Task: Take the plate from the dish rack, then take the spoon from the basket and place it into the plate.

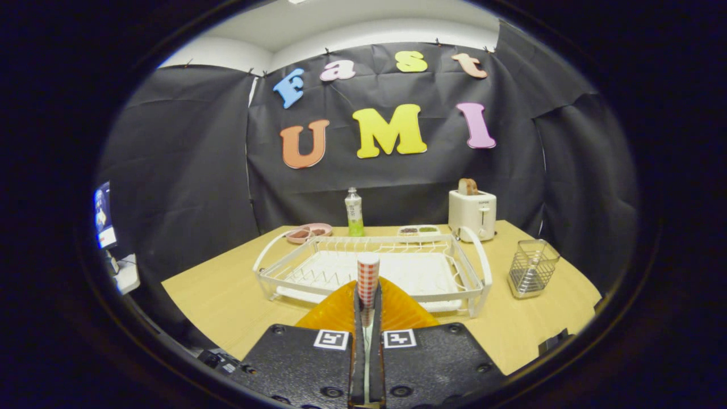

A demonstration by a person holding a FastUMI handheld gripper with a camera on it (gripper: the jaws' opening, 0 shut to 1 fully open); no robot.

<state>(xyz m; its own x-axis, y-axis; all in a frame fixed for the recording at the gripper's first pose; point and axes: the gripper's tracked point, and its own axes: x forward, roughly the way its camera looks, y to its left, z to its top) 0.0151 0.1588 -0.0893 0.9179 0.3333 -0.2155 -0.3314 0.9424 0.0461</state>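
My gripper (368, 311) is shut on the spoon (368, 275), whose red-and-white checked handle sticks up between the fingers. Its bowl end is hidden behind them. Right under and just ahead of the fingers, the orange plate (400, 309) lies flat on the wooden table, in front of the white dish rack (372, 267). No dishes stand in the rack. The wire mesh basket (531, 267) stands to the right of the rack.
Behind the rack are a pink dish (309, 232), a green-bottomed bottle (354, 213), a small divided tray (418, 230) and a white toaster (472, 213) with bread in it. Bare table (227, 295) lies left of the plate.
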